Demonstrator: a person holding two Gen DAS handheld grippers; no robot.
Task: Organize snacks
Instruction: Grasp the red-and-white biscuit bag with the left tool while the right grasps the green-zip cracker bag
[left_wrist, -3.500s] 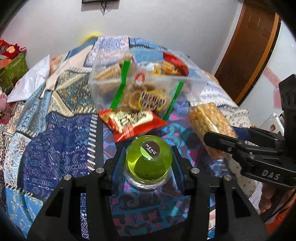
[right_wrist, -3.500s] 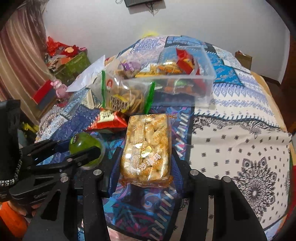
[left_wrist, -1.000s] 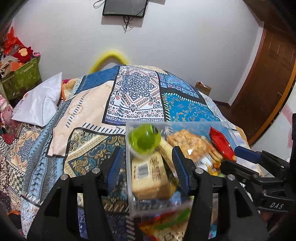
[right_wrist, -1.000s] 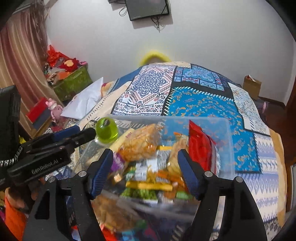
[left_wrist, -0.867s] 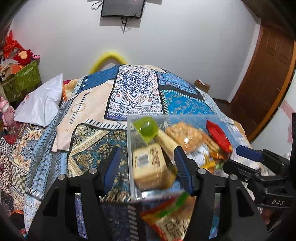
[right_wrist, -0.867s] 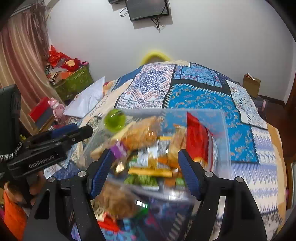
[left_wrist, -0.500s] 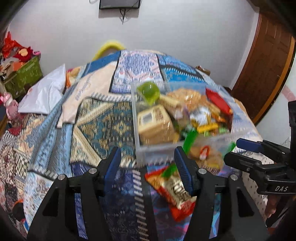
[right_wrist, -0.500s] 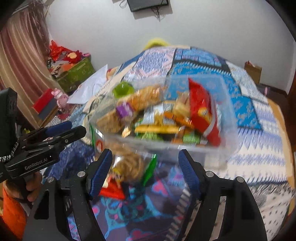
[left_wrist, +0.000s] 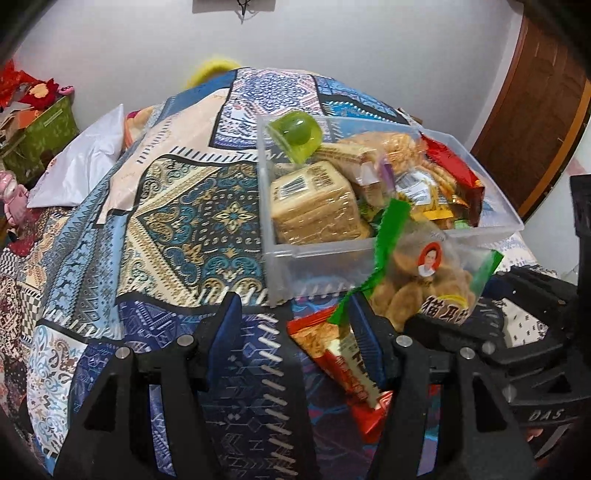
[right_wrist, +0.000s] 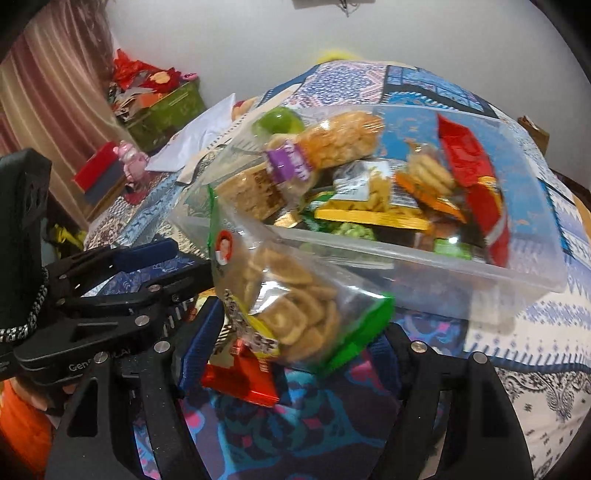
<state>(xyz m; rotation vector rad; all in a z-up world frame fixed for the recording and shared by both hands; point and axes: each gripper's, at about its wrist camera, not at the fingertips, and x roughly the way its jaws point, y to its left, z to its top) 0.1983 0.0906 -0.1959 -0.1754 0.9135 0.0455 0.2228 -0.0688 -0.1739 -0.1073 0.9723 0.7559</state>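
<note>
A clear plastic bin (left_wrist: 369, 254) (right_wrist: 443, 266) on the patterned bedspread holds several snacks, with a green jelly cup (left_wrist: 295, 134) (right_wrist: 277, 122) at its far left corner. A clear green-edged bag of swirl biscuits (left_wrist: 424, 284) (right_wrist: 291, 299) leans on the bin's near wall. A red snack packet (left_wrist: 347, 373) (right_wrist: 240, 380) lies flat in front of it. My left gripper (left_wrist: 295, 317) is open and empty over the bedspread, left of the packet. My right gripper (right_wrist: 299, 332) is open, with its fingers on either side of the biscuit bag.
The patchwork bedspread (left_wrist: 166, 221) covers the bed. A white pillow (left_wrist: 85, 166) lies at the far left. A green box of clutter (right_wrist: 162, 107) stands by the wall. A wooden door (left_wrist: 535, 110) is at the right.
Both grippers let go of their snacks into the bin, then drew back and lowered. The right gripper now straddles the biscuit bag in front of the bin.
</note>
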